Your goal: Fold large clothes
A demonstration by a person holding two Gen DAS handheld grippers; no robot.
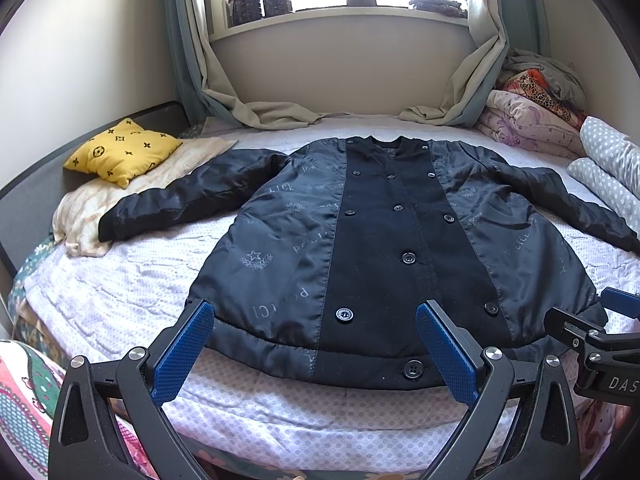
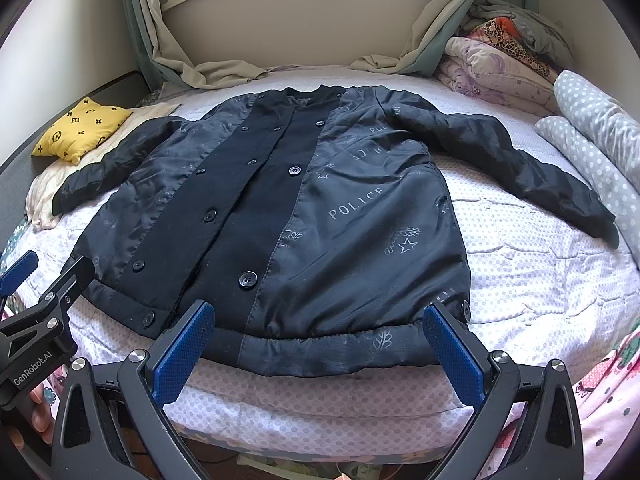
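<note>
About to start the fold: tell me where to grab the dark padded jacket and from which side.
Grip the thick bottom hem of the dark padded jacket, coming from the near bed edge. It lies flat, hem toward both open grippers, left gripper and right gripper, already facing it.

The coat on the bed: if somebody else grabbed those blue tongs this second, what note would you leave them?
Left tongs: open, holding nothing, over the hem at the coat's left half.
Right tongs: open, holding nothing, over the hem at the right half.
Coat: flat on the bed, inside out, buttoned, both sleeves spread outward, hem nearest you.
Done: laid out, and no fold made yet.
Left: probably fold both sleeves in, then fold the body.
</note>
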